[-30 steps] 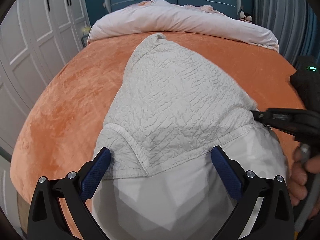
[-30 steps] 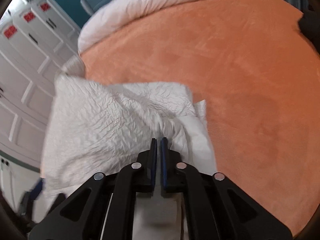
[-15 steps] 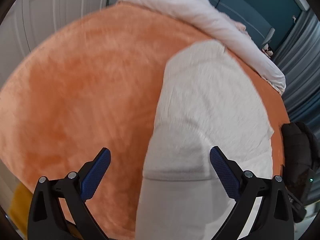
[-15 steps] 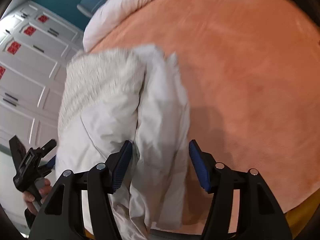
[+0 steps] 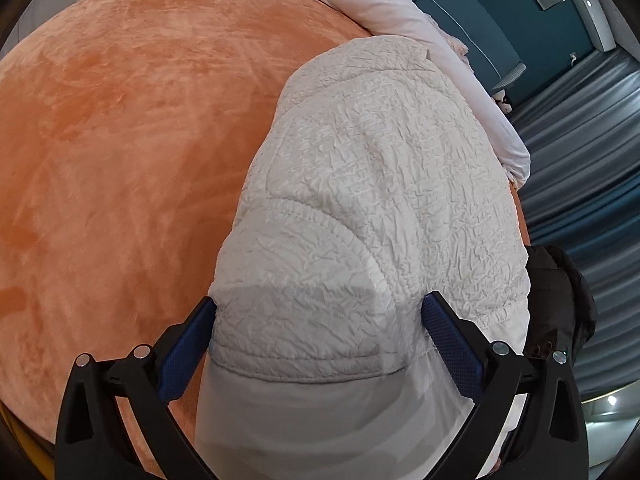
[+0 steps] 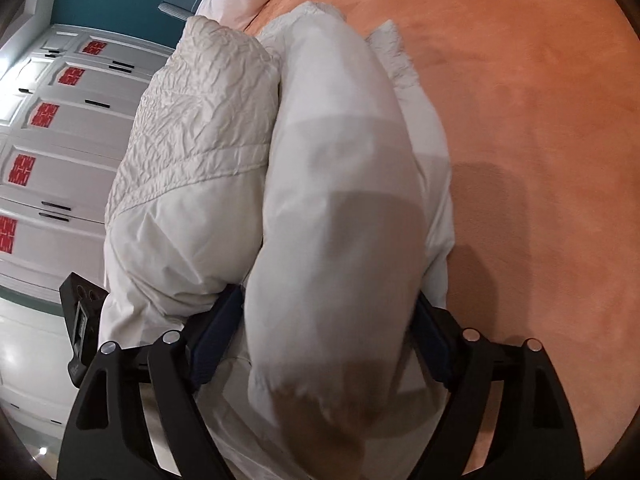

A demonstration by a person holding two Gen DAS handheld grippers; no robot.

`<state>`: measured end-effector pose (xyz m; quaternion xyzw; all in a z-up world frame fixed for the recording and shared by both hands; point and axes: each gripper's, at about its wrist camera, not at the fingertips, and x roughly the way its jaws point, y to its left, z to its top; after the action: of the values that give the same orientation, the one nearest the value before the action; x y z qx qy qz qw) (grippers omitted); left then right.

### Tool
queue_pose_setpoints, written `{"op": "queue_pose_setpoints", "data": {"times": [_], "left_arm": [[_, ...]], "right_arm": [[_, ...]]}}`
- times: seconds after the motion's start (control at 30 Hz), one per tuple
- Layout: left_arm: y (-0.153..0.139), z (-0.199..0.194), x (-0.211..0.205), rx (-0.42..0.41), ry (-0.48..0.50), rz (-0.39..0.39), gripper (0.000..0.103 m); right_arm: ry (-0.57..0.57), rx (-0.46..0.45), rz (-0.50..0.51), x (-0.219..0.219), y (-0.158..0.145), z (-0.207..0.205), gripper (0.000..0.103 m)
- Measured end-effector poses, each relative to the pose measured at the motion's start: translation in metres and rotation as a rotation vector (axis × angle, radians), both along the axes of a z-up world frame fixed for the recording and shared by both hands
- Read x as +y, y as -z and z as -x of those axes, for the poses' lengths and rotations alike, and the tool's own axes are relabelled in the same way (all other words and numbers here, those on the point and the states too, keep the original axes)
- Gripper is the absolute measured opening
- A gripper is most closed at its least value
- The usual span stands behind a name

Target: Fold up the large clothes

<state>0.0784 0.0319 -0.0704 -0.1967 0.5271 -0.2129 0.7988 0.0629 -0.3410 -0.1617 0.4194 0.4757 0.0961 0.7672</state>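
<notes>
Jacket [image 5: 372, 184] is lying lengthwise ahead of both claws; right gripper [image 6: 320, 340], jaws just opening, is straddling its sleeve [image 6: 340, 216]; left gripper [image 5: 320, 340] is gaping astride the hem.

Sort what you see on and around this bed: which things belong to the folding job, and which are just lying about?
Belongs to the job:
white padded jacket
left gripper
right gripper
orange bed cover

Just lying about:
pale duvet
black garment
white wardrobe
</notes>
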Motion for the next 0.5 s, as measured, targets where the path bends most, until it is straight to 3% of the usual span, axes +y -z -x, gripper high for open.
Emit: {"op": "queue_pose_setpoints", "data": {"times": [0.03, 0.1, 0.2, 0.33, 0.5], "left_arm": [[-0.002, 0.001, -0.001, -0.006, 0.004, -0.001, 0.098], [-0.009, 0.004, -0.003, -0.044, 0.024, -0.025, 0.091], [-0.028, 0.011, -0.014, -0.120, 0.056, -0.087, 0.078], [-0.054, 0.016, -0.020, -0.200, 0.087, -0.107, 0.060], [-0.085, 0.024, -0.025, -0.287, 0.122, -0.095, 0.053]], "right_arm": [[-0.001, -0.005, -0.006, 0.000, 0.001, -0.002, 0.078], [-0.010, -0.038, -0.021, 0.001, 0.001, -0.004, 0.049], [-0.013, -0.077, 0.020, 0.006, -0.012, -0.002, 0.024], [-0.006, -0.130, 0.063, 0.008, -0.035, 0.007, 0.015], [0.018, -0.215, 0.115, 0.015, -0.064, 0.031, 0.012]]}}
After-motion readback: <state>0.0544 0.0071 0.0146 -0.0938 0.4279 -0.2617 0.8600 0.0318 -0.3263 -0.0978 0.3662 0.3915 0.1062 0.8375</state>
